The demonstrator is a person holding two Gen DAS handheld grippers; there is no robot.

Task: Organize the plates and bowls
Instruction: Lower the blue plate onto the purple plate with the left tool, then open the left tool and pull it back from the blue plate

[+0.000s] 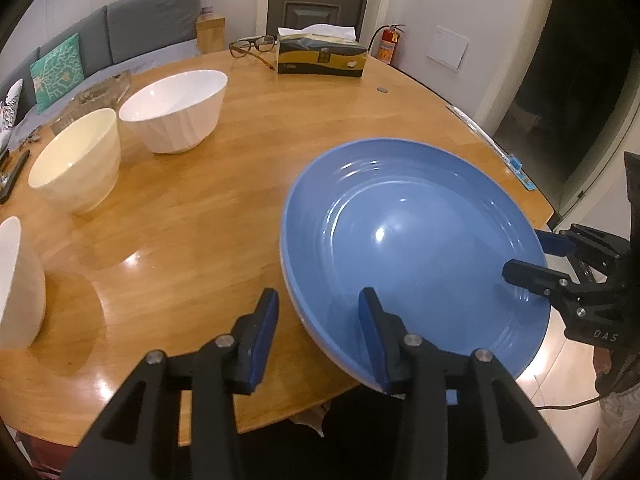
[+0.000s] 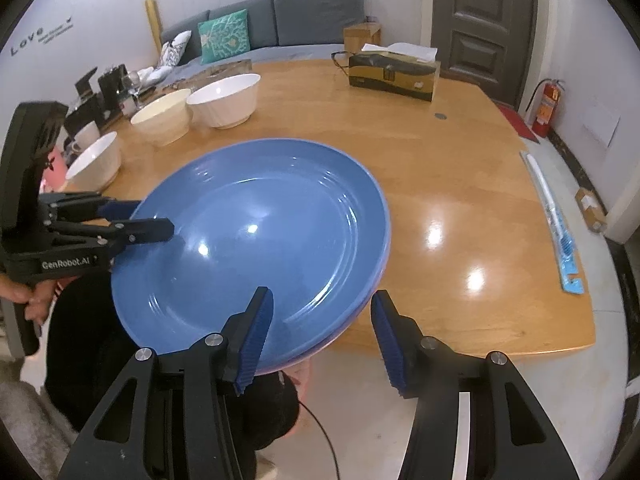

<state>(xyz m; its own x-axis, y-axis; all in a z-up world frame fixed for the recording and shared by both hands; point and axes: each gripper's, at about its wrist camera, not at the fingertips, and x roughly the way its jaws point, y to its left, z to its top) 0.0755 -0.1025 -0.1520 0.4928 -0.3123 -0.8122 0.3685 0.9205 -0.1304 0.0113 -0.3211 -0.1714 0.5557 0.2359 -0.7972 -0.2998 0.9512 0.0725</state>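
Observation:
A large blue plate (image 1: 412, 240) (image 2: 256, 232) lies at the near edge of the round wooden table (image 1: 208, 216), overhanging it. The rim of a second plate (image 2: 362, 310) shows just beneath it. My left gripper (image 1: 318, 328) (image 2: 144, 219) straddles the plate's rim, one finger over the plate and one outside, jaws apart and not pressing. My right gripper (image 2: 324, 336) (image 1: 534, 256) straddles the opposite rim the same way, open. A white bowl (image 1: 176, 108), a cream bowl (image 1: 76, 160) and another white bowl (image 1: 16, 280) stand in a row on the left.
A tissue box (image 1: 320, 54) and glasses (image 1: 252, 46) sit at the table's far side. A packaged toothbrush (image 2: 560, 232) lies along the right edge. A grey sofa (image 2: 280, 16) stands behind. A hand (image 2: 28, 300) holds the left gripper.

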